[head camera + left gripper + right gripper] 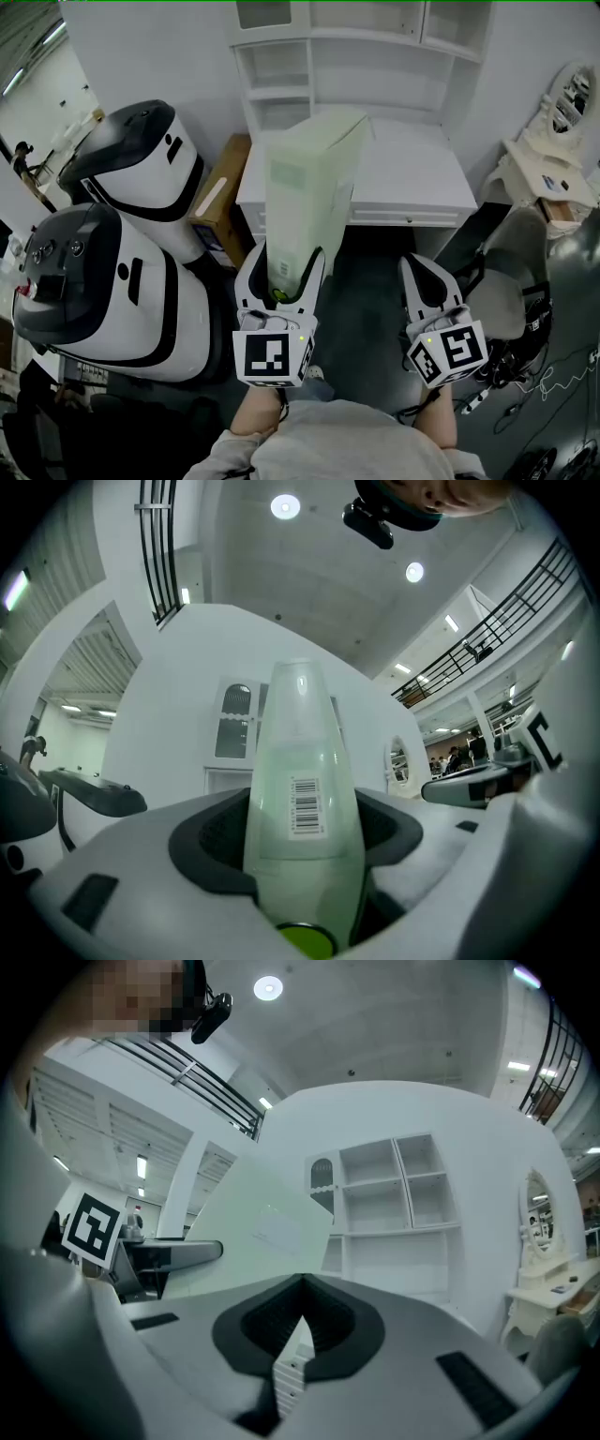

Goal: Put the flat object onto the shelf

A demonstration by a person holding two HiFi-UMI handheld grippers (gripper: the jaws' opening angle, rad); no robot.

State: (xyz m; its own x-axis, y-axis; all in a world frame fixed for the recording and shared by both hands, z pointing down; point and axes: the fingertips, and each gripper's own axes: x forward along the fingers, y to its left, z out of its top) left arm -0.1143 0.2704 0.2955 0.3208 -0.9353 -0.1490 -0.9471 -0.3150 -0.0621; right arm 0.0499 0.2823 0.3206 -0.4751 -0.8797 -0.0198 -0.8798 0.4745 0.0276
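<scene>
Two hand-held grippers, described from near to far.

**Left gripper** (279,262): smooth white shell with dark ribbed pads. Its fingers (202,846) pinch the narrow lower end of the flat object (309,178). This is a thin, pale green, translucent plastic case with rounded corners, held in the air and tilted up toward the desk. A white barcode label (307,806) sits on the edge facing the gripper. A lime-green round cap (305,941) shows at the base of the case, between the pads.

**Right gripper** (429,281): same build, fingers pressed together with nothing between them. It is carried beside the left gripper, apart from the case.

**Left of the grippers**: a nearer machine (103,291) and a farther machine (141,159), both glossy, rounded, white with black bands. A brown cardboard box (220,202) stands just beside the farther one.

**Beyond the case**: the flat white desk surface (417,173), then the white shelf (361,56) with its square open compartments. The case is not yet on it.
</scene>
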